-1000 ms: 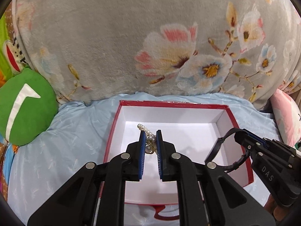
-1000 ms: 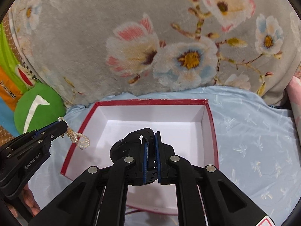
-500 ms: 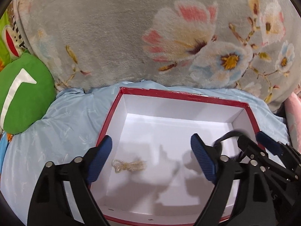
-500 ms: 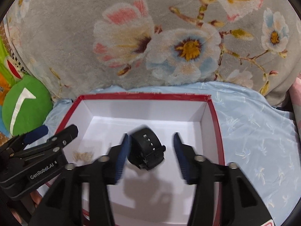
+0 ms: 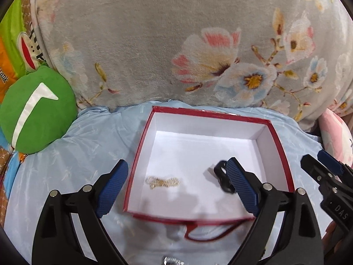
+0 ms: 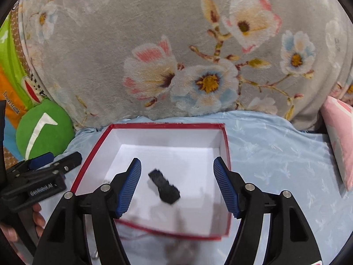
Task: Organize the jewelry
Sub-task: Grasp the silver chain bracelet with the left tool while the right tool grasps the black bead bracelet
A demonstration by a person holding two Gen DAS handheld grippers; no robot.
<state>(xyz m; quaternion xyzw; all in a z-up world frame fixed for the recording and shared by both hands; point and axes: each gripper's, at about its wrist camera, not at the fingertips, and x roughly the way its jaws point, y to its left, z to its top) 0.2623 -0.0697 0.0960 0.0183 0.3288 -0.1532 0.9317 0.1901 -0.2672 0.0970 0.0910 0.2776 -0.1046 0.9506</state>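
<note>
A red box with a white inside (image 5: 280, 141) sits on the light blue sheet; it also shows in the right wrist view (image 6: 227, 141). A pearl and gold necklace (image 5: 163, 181) lies on the box floor at the left. A black watch (image 6: 164, 187) lies on the box floor further right; in the left wrist view the black watch (image 5: 221, 174) is partly hidden by a finger. My left gripper (image 5: 176, 187) is open and empty above the box's near edge. My right gripper (image 6: 177, 187) is open and empty above the watch.
A grey floral blanket (image 5: 176, 44) rises behind the box. A green round cushion (image 5: 33, 114) lies at the left, a pink pillow (image 6: 339, 132) at the right. A small silver item (image 5: 173, 260) lies on the sheet at the bottom edge.
Both grippers opened. The necklace dropped from the left gripper and the black watch from the right gripper into the box. Both grippers have pulled back a little.
</note>
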